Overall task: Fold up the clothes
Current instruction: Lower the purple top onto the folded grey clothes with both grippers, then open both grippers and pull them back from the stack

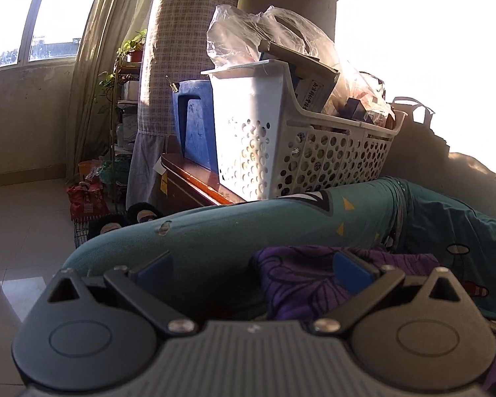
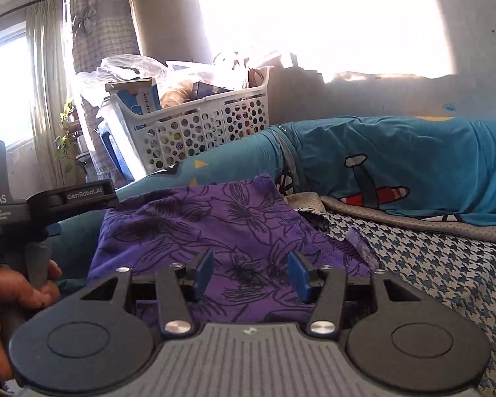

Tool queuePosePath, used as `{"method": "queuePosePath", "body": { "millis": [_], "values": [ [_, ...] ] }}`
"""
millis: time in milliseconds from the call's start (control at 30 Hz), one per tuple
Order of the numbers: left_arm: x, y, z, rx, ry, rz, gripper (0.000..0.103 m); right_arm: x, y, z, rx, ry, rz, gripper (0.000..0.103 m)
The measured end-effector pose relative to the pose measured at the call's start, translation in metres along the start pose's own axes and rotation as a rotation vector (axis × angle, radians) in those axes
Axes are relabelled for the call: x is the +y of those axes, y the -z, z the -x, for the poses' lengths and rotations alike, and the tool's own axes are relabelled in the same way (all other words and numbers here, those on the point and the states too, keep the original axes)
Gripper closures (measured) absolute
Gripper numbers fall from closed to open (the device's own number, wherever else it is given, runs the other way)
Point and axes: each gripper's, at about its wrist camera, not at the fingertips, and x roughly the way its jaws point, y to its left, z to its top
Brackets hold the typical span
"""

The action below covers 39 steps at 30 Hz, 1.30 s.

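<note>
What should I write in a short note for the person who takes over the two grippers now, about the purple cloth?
Left gripper: jaws open, holding nothing; the purple floral garment lies just ahead and to its right.
Right gripper: jaws open over the garment, nothing pinched.
The garment lies rumpled on the bed, partly on the houndstooth cover, against the teal cartoon-print bedding. The white basket beyond is full of other things.
Done: no neat fold visible yet.
Left: grip the garment, spread it flat, fold it.
</note>
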Motion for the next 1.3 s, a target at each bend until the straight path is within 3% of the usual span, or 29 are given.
{"method": "queuePosePath", "body": {
  "millis": [100,200,300,400,500,600,733,867,1067,1300],
  "values": [
    [0.000,0.004,0.014,-0.006,-0.002,-0.014,0.000,0.016,0.005,0.014,-0.001,-0.059,0.030,0.053],
    [0.000,0.015,0.017,0.043,0.006,-0.035,0.000,0.034,0.013,0.021,0.009,-0.106,0.086,0.053],
    [0.001,0.032,0.007,0.135,0.018,-0.037,0.000,0.041,0.026,0.000,0.119,-0.110,0.109,0.053],
    [0.002,0.043,-0.003,0.179,0.007,-0.053,0.000,0.040,0.031,-0.006,0.129,-0.108,0.075,0.053],
    [0.010,0.044,0.005,0.192,0.007,0.007,0.000,0.037,0.026,0.006,0.124,-0.101,0.076,0.052],
    [0.010,0.044,0.023,0.187,0.021,0.017,0.000,0.032,0.023,0.023,0.119,-0.064,0.057,0.048],
    [0.007,0.051,0.048,0.193,0.039,0.017,0.000,0.022,0.025,0.042,0.158,0.018,-0.002,0.028],
    [0.007,0.063,0.074,0.222,0.066,0.047,0.000,0.014,0.034,0.060,0.215,0.070,-0.028,0.025],
    [0.001,0.084,0.105,0.257,0.059,0.049,0.000,-0.008,0.051,0.080,0.297,0.137,-0.068,0.008],
    [-0.015,0.106,0.125,0.325,0.052,0.013,0.000,-0.024,0.056,0.107,0.304,0.223,-0.061,0.001]
  ]
}}
